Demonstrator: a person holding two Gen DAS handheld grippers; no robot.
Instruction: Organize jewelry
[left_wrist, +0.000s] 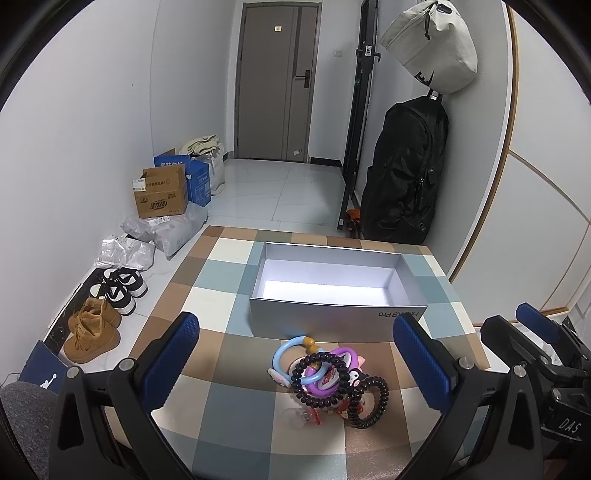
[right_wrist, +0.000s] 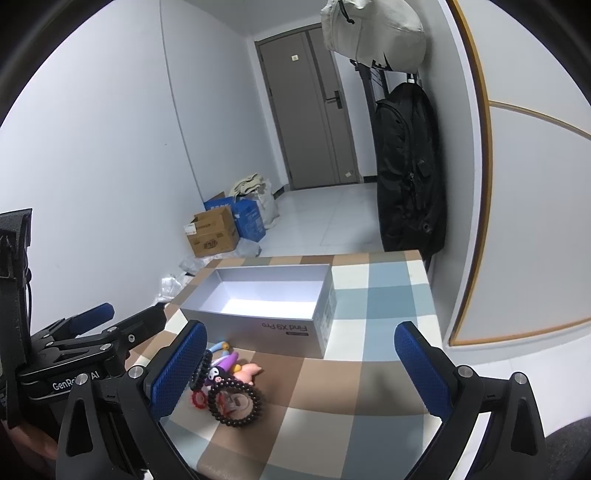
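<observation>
on the table covered with a checked cloth of brown, cream and blue-grey squares (left_wrist: 221, 369), a small heap of jewelry and trinkets is lying just in front of a shallow silver-grey cardboard box with a white inside (left_wrist: 332, 291), close to its near wall but not touching it as far as the left wrist view shows. the box is sitting open, its printed side facing the grippers. within the heap, a dark beaded bracelet (left_wrist: 317, 376) is resting on top of a light blue plastic ring (left_wrist: 286, 350) and a purple ring-shaped piece (left_wrist: 341, 371), while a black coiled spiral band (left_wrist: 373, 404) is lying at the heap's right edge and a small pink figure (right_wrist: 249, 370) is lying beside it toward the box.

the left gripper (left_wrist: 295, 358) is hanging above the near part of the table with its blue-padded fingers (left_wrist: 173, 350) spread wide, gripping nothing, the heap showing between them. the right gripper (right_wrist: 299, 369) is likewise standing wide apart and holding nothing, its left pad (right_wrist: 181, 369) covering part of the heap, which is lying toward that side. on the tiled floor to the left, brown boots (left_wrist: 92, 328) and black-and-white sneakers (left_wrist: 122, 286) are standing by the wall.
</observation>
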